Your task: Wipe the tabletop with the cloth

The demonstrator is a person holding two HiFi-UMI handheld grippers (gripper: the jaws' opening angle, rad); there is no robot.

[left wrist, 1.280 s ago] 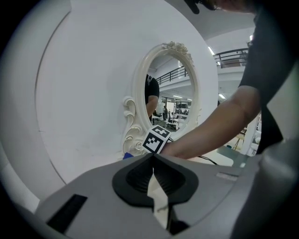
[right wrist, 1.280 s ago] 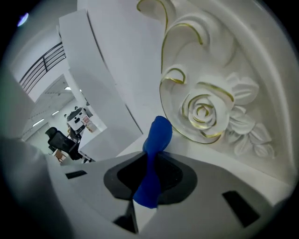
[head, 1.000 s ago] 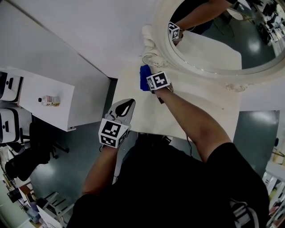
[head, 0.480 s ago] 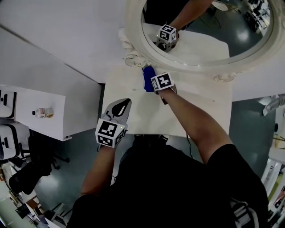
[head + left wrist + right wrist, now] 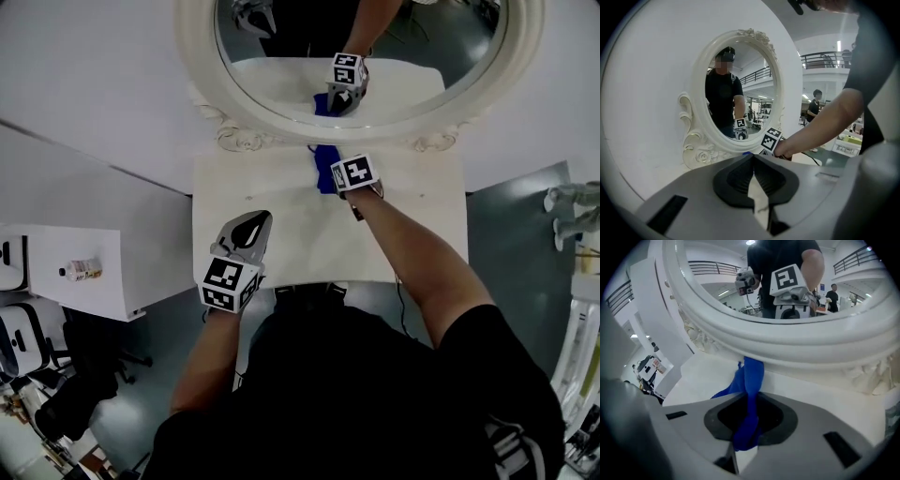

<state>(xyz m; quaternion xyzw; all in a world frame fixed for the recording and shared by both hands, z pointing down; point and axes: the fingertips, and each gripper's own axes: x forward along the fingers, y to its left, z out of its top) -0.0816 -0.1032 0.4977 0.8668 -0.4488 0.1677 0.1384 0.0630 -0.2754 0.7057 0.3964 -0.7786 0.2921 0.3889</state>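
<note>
"Question: where is the blue fabric cloth [image 5: 751, 380]?"

"On the cream rectangular tabletop [image 5: 281, 234], right at the foot of the oval white-framed mirror [image 5: 199, 66]. The right gripper [image 5: 747, 427] has its jaws clamped on one bunched end, probably so it can drag the rest along that back strip."

"And the other?"

"The left gripper [image 5: 753, 180] sits well short of the mirror, near the front edge, with its jaws pressed together on nothing. I'd guess it is kept clear of the wiping path."

"Counts?"

"One cloth, one mirror, one tabletop, two grippers."
</note>
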